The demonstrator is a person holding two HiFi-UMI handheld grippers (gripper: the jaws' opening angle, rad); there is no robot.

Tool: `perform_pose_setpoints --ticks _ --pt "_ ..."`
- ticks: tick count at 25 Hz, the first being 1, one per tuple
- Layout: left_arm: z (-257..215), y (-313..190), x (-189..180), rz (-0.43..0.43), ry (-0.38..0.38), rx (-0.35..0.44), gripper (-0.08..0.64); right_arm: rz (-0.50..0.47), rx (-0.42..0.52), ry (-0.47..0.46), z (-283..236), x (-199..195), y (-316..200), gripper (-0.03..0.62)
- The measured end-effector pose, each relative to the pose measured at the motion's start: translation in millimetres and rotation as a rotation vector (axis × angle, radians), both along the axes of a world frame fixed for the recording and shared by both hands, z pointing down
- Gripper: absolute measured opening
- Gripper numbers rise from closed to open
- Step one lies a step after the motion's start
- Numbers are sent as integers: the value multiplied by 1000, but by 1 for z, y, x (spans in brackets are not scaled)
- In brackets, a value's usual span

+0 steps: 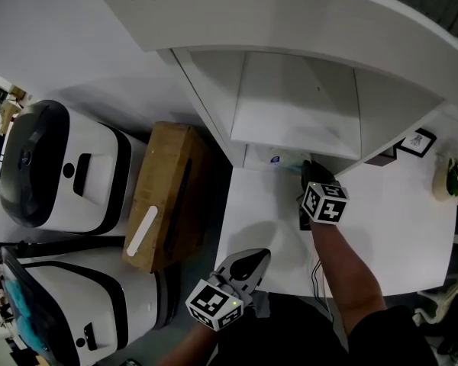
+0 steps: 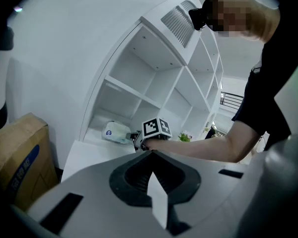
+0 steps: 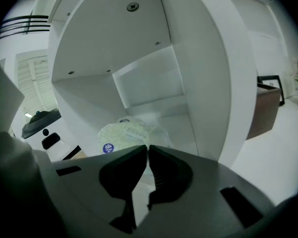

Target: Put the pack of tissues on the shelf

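Note:
The pack of tissues (image 1: 286, 161) (image 2: 115, 132) (image 3: 126, 133), a soft pale packet with a round blue label, lies in the lowest compartment of the white shelf unit (image 1: 290, 128) (image 2: 154, 73) (image 3: 139, 58). My right gripper (image 1: 308, 171) (image 2: 135, 139) (image 3: 148, 148) reaches into the mouth of that compartment. Its jaws are pressed together at the packet's near edge, apparently pinching the wrapper. My left gripper (image 1: 258, 256) (image 2: 151, 152) hangs over the near edge of the white table (image 1: 397, 219), shut and holding nothing.
A brown cardboard box (image 1: 164, 197) (image 2: 20, 152) stands left of the table. Two white-and-black machines (image 1: 53, 166) (image 1: 69, 311) sit further left. A black picture frame (image 1: 418, 142) (image 3: 268, 95) and a small plant (image 1: 454, 175) (image 2: 185, 137) are at the table's right. A cable (image 1: 317, 269) trails off the near edge.

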State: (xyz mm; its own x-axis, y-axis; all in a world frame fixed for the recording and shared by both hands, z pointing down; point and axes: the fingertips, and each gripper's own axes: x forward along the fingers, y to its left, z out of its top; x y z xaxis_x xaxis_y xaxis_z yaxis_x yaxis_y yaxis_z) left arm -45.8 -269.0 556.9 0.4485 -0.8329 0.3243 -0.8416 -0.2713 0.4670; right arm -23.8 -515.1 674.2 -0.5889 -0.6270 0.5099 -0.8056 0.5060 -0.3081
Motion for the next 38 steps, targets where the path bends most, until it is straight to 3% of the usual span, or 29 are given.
perform_pose_setpoints --ticks 6,9,11,18,22,38 --pt "0 8 8 -2 4 -3 3 -22 -32 -23 4 0 7 11" --pt "-1 12 10 -7 6 -4 3 -16 -69 -50 6 3 11 67" --pt "-3 15 12 -8 5 -5 3 -9 -71 -51 5 9 15 67" --pt "-18 22 10 -20 -26 10 3 -18 -37 -74 -16 31 39 64" --pt "-31 25 7 -24 -40 29 3 -46 -6 -101 -42 36 57 21" --pt "-81 66 -19 78 -86 130 3 -71 65 -168 -124 33 153 11"
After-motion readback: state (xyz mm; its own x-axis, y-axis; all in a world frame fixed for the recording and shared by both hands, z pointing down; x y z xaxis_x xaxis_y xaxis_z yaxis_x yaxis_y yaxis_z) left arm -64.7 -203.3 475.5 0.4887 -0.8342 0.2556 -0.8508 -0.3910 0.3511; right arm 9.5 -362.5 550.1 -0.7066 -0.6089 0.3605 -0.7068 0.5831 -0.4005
